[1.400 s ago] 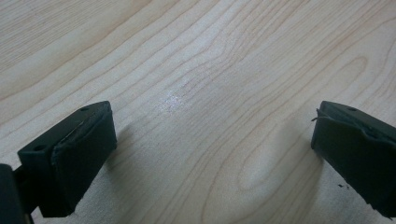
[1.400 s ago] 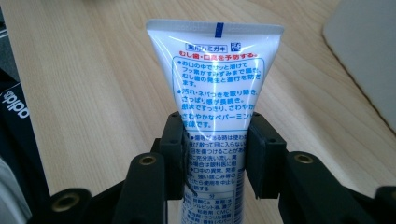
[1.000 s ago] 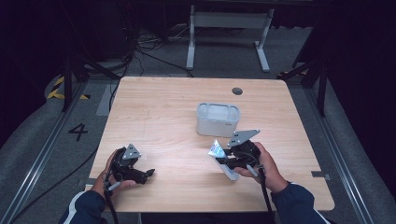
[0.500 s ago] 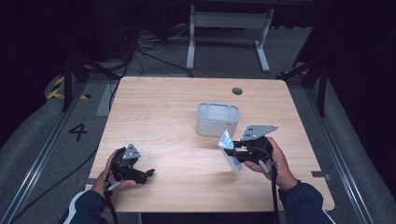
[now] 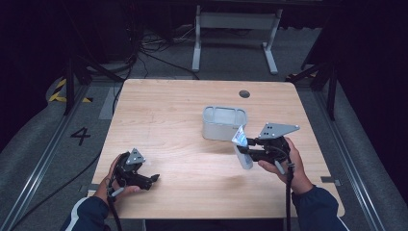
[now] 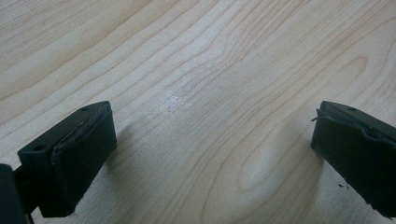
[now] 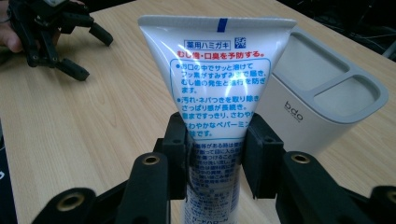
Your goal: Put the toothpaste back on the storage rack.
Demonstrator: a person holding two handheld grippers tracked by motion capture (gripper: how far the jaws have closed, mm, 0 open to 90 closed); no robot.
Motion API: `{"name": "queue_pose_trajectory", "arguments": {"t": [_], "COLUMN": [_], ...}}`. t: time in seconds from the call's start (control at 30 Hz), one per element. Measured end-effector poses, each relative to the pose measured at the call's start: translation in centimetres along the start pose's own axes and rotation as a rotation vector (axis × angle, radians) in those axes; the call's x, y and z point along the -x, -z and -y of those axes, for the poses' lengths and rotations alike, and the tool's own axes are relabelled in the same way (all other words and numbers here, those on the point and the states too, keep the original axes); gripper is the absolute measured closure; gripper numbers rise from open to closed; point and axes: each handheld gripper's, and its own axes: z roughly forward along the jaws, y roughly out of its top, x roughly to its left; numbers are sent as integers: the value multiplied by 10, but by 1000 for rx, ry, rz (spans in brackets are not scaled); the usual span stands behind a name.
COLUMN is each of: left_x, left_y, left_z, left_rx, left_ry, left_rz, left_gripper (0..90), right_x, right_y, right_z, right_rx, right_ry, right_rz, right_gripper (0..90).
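A white toothpaste tube (image 7: pixel 219 84) with blue and red print stands upright between the jaws of my right gripper (image 7: pixel 217 154), which is shut on its lower half. In the high view the tube (image 5: pixel 242 144) hangs above the table just right of a grey two-compartment holder (image 5: pixel 224 123), and the right gripper (image 5: pixel 250 151) is at the tube's right side. The same holder (image 7: pixel 327 102) sits close behind the tube in the right gripper view. My left gripper (image 5: pixel 153 179) rests near the table's front left edge, its jaws wide apart over bare wood (image 6: pixel 210 135).
The wooden table (image 5: pixel 173 110) has a round cable hole (image 5: pixel 244 93) at its far right. A grey metal stand (image 5: pixel 235 21) and loose cables lie on the floor beyond the table. Rails run along both sides of the floor.
My right gripper has lifted the tube and carried it to the right and back, closer to the holder. The left gripper has stayed put.
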Motion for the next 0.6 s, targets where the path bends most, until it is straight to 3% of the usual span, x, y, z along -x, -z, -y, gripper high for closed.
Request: {"name": "queue_pose_trajectory", "arguments": {"t": [0.6], "left_x": [0], "left_y": [0], "left_z": [0], "left_rx": [0], "left_ry": [0], "left_rz": [0], "left_gripper": [5], "right_x": [3], "right_y": [7], "right_z": [-14], "right_rx": [62], "right_ry": [6], "right_rz": [-4], "right_gripper": [662]}}
